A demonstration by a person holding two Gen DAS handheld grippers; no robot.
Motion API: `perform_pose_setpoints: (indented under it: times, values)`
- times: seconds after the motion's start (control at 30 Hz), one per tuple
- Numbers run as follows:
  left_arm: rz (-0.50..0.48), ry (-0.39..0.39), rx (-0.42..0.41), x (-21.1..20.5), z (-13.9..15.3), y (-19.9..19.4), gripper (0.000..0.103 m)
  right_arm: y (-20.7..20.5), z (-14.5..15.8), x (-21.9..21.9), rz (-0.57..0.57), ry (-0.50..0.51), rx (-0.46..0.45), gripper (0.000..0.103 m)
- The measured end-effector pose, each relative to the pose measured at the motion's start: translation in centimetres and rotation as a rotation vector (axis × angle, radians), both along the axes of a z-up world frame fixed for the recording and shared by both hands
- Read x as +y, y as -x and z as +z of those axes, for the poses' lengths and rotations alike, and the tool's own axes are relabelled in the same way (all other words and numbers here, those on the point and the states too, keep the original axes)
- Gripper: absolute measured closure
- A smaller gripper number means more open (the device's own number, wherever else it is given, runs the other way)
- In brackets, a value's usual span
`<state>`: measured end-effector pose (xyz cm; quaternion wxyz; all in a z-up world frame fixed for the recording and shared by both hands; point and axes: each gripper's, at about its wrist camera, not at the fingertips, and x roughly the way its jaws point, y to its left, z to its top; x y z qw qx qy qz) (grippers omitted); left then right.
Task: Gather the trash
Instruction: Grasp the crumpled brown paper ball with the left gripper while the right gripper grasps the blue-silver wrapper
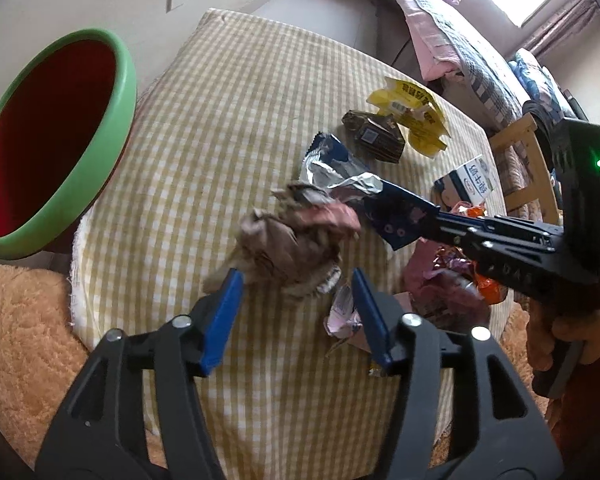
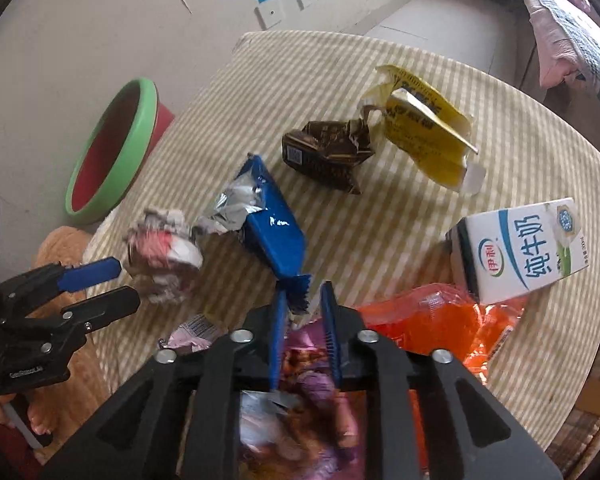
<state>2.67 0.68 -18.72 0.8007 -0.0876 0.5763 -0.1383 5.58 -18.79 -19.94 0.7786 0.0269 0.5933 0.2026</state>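
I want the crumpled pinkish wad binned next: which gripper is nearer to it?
Left. The left gripper sits right at the crumpled wad, jaws open around its near edge. The right gripper is farther along the table, at the blue wrapper.

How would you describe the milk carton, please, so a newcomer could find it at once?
Start at the round table with the yellow checked cloth. Along its right edge, beyond the crumpled orange plastic bag, lies the white milk carton on its side. It alone is a rigid box with large blue lettering; everything nearby is crumpled wrapper.
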Motion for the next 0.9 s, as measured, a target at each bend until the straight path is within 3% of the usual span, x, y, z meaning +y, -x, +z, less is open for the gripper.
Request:
perform_pose_setpoints:
  times: [0.1,0.3,0.4,0.47,0.5,0.53,0.73,0.9]
  values:
    - [0.001,-0.010,0.000,-0.2,-0.2,-0.4,0.045,-0.2,0.0,-0.1,-0.014,-0.029,0.001,0.066]
    - [0.016,-0.039,-0.027,-0.3,0.1,-1.6,0.043,-0.8,0.4,0.2,-0.043,-0.049,-0.003,0.056]
    - [0.021,-0.042,-0.038,-0.2,0.6,-1.9,0.043,-1.1,0.1,0.8,-0.050,-0.048,0.001,0.056]
    - [0.018,-0.048,-0.047,-0.1,0.9,-1.8,0.043,-1.2,-0.2,1.0,-0.067,-0.051,0.005,0.063]
    - [0.015,-0.052,-0.048,-0.1,1.0,-1.7,0.043,-1.3,-0.6,1.2,-0.070,-0.053,0.011,0.084]
    - [0.014,-0.052,-0.047,0.0,0.9,-1.6,0.043,-1.3,-0.8,1.2,-0.075,-0.049,0.020,0.092]
    - [0.002,-0.068,-0.043,0.0,0.7,-2.1,0.042,1.2,1.7,0.9,-0.114,-0.050,-0.088,0.095]
    - [-0.012,-0.086,-0.032,-0.7,-0.4,-3.7,0.040,3.8,4.3,-0.3,-0.219,-0.061,-0.162,0.094]
